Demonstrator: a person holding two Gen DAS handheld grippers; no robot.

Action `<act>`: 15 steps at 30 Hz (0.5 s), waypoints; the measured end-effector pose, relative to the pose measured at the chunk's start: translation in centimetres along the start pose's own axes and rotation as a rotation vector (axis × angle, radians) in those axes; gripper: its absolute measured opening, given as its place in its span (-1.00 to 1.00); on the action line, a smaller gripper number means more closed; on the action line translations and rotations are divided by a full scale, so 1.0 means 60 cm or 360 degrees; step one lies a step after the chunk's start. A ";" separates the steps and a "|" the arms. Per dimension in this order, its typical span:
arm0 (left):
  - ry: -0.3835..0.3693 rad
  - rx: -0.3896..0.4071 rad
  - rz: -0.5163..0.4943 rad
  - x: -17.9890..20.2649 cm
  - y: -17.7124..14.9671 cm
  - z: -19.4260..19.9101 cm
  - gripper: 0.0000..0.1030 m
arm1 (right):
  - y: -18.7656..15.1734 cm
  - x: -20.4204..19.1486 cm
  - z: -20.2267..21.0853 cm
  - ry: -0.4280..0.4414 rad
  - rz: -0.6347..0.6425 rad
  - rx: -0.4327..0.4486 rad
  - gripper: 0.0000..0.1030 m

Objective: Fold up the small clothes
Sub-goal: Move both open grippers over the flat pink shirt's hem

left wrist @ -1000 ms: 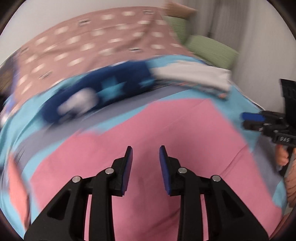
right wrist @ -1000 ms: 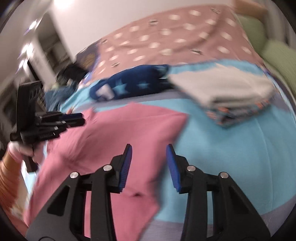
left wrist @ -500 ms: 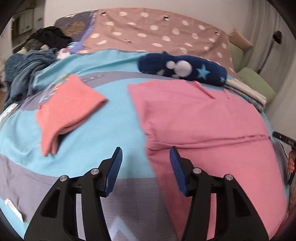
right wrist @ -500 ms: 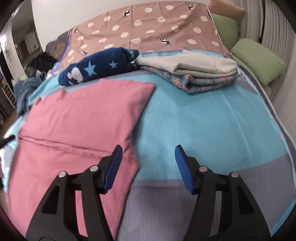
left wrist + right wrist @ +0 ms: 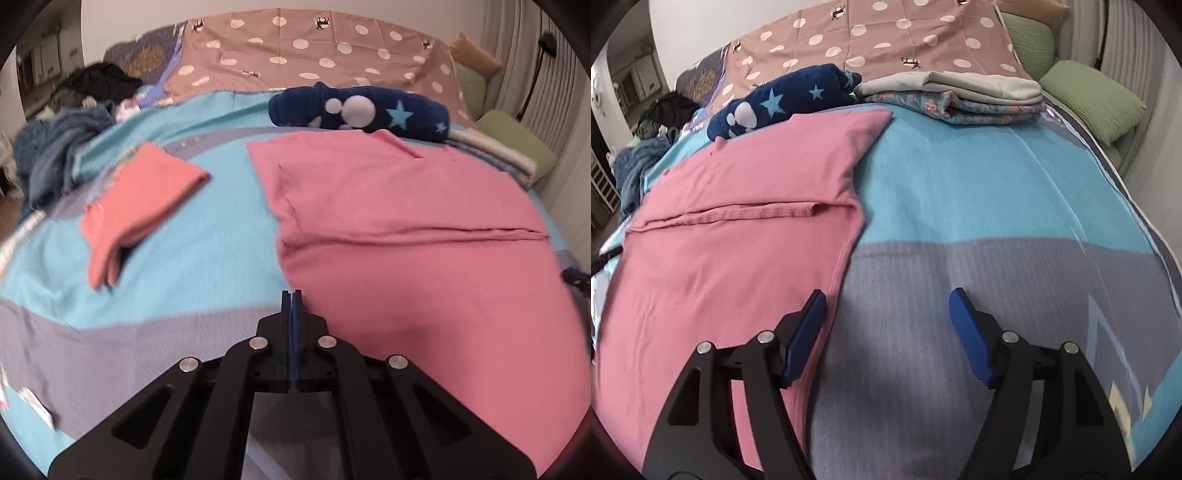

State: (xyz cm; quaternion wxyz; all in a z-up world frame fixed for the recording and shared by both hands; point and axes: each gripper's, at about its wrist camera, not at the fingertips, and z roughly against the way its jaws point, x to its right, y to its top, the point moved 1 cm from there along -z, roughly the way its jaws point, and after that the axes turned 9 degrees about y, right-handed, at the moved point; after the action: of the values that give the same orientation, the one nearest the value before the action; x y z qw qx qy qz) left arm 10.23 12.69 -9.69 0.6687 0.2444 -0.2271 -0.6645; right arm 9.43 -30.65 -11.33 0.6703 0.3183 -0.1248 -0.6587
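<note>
The left tool [image 5: 291, 295] is pressed fully together at the pink garment's [image 5: 406, 229] lower-left edge, though whether cloth is caught cannot be told; the right tool [image 5: 886, 325] is spread wide, holding nothing.

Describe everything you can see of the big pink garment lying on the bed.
The pink garment is a large piece of soft, matte knit fabric, spread flat on the blue and grey bedspread. A stitched hem edge of a folded-over layer runs across its middle. Its far edge reaches the dark blue star-patterned bundle. The left gripper, shut, sits at its left edge; whether it pinches fabric is unclear. The right gripper, open, hovers at its right edge.
</note>
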 end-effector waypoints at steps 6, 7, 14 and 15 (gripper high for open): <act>-0.0118 -0.0028 -0.0065 0.002 -0.067 0.044 -0.55 | -0.031 0.020 0.037 0.0070 -0.0137 0.0083 0.05; -0.0112 -0.0031 -0.0065 0.002 -0.071 0.050 -0.55 | -0.032 0.020 0.041 0.0068 -0.0146 0.0089 -0.01; -0.0177 -0.0002 0.0134 -0.027 -0.074 0.074 -0.52 | -0.020 0.001 0.068 0.0170 -0.0187 0.0111 -0.10; -0.0201 -0.0003 0.0148 -0.029 -0.079 0.078 -0.48 | -0.023 -0.005 0.075 0.0190 -0.0166 0.0112 -0.09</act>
State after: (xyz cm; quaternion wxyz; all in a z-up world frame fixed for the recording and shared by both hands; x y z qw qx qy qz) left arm 3.57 14.30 -8.97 0.6835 0.1906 -0.2792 -0.6470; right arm 5.66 -31.46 -8.63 0.6296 0.3864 -0.0910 -0.6678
